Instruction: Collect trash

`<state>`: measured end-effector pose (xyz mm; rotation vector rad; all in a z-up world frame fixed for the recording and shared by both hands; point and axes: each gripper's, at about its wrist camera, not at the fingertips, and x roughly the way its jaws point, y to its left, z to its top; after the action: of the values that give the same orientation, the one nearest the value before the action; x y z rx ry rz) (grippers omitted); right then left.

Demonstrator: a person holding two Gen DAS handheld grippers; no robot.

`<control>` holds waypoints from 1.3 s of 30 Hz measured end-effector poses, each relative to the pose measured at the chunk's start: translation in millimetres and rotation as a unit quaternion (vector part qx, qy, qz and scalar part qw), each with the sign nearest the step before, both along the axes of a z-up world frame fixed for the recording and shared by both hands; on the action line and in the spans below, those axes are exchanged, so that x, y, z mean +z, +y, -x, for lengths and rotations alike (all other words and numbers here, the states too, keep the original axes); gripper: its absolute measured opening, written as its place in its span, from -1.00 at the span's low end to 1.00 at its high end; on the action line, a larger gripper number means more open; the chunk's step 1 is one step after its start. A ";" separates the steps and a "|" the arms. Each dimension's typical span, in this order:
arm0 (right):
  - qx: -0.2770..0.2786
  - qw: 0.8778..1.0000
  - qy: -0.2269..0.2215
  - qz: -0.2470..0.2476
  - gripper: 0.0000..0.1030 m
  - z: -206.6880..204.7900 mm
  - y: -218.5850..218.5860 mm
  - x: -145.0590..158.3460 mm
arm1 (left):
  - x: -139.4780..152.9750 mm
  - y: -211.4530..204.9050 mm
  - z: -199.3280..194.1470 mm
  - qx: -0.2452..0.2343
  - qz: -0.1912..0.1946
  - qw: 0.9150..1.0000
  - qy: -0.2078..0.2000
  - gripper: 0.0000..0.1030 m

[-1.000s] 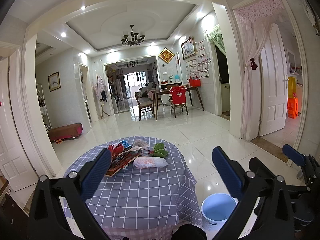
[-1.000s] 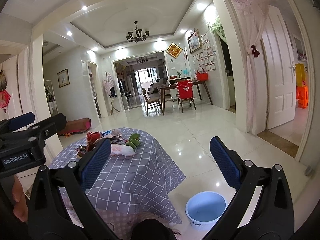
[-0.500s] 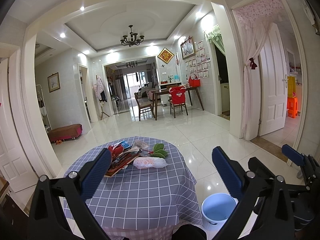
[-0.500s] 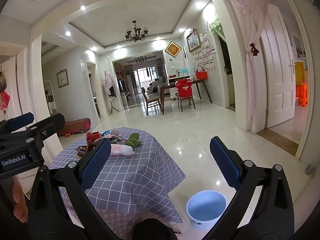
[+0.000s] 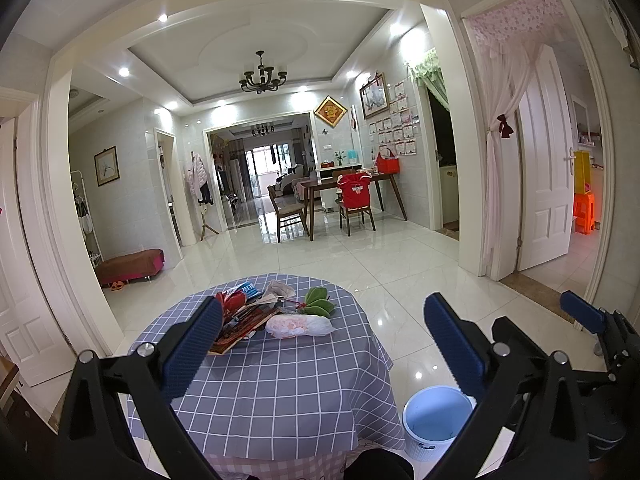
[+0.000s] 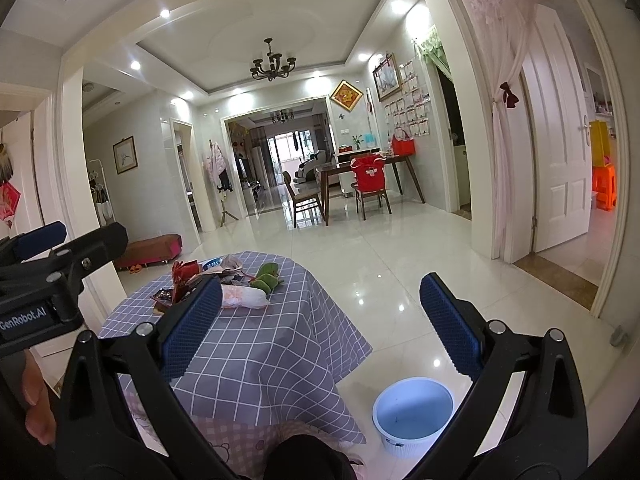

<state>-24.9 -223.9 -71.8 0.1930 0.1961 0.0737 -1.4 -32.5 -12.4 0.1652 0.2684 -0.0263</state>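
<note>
No shift; both tongs [image 5: 324, 344] [image 6: 320, 328] wide, empty.

both grippers [image 5: 324, 344] [image 6: 320, 324] held wide apart.

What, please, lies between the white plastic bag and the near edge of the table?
Nothing: in the left wrist view, only bare checked tablecloth stretches from the white plastic bag to the near edge.

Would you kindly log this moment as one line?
left gripper: open, empty | right gripper: open, empty | trash pile: on table, untouched | bucket: on floor, looks empty
</note>
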 end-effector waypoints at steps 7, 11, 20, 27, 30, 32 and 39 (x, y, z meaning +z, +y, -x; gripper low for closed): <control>0.000 1.000 0.000 0.000 0.88 0.1 -0.9 0.3 | -1.7 -2.7 0.0 -0.001 0.000 1.000 0.000 0.92; 0.000 1.000 0.002 -0.001 0.88 1.0 0.2 -0.4 | -3.2 -4.0 -0.1 -0.001 -0.001 1.000 0.000 0.92; 0.001 1.000 0.006 -0.003 0.88 4.0 2.6 -3.2 | -5.5 -6.4 -0.3 -0.001 -0.001 1.000 0.001 0.92; -0.001 1.000 0.012 -0.001 0.88 3.6 5.2 -8.1 | -8.6 -9.8 -2.3 -0.003 -0.001 1.000 0.002 0.92; -0.006 1.000 0.022 -0.002 0.88 -1.8 3.4 -9.2 | -16.5 -13.6 -9.3 -0.008 0.003 1.000 0.007 0.92; -0.011 1.000 0.029 0.003 0.88 -5.7 3.5 -8.6 | -21.3 -13.5 -13.6 -0.011 0.008 1.000 0.011 0.92; -0.016 0.998 0.067 0.003 0.88 -25.3 17.3 -18.5 | -24.1 7.2 -50.4 -0.011 0.020 0.999 0.038 0.92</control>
<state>0.4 -206.6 -90.2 0.1943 0.3270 0.0281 49.0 -25.3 -36.5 0.1272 0.3419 -0.0591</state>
